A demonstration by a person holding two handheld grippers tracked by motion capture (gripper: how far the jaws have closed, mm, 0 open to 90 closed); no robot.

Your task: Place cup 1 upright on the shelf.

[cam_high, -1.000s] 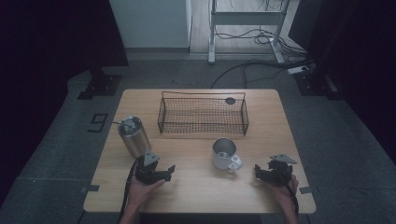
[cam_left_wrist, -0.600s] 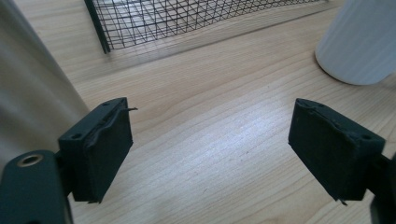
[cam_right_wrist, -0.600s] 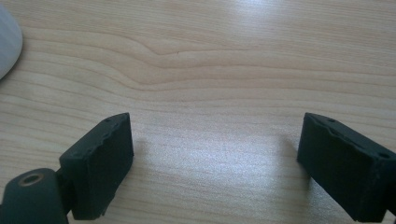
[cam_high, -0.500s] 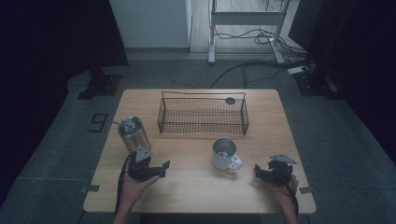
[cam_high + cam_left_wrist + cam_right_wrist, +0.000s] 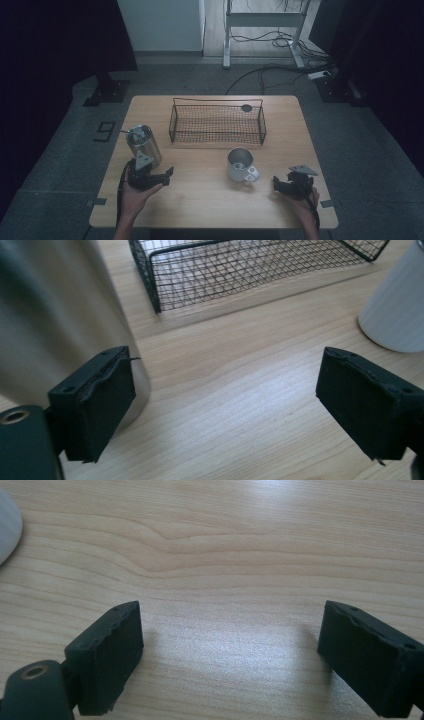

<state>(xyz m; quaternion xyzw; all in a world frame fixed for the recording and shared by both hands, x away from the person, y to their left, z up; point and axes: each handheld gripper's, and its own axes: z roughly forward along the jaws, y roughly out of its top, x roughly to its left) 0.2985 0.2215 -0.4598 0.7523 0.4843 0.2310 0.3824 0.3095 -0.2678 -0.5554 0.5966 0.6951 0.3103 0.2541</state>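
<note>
Risk: your left tool [image 5: 167, 175], jaws just opening wide, nothing between, crowds steel tumbler [image 5: 143, 145]; sideways nudge could topple it. Right tool [image 5: 278, 184] wide, empty.

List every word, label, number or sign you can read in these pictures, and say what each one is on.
"9": a dark numeral mark on the grey floor left of the table.
Steel tumbler, mug, wire basket: no lettering can be made out.
Left gripper and right gripper: black pads carry no text.
</note>
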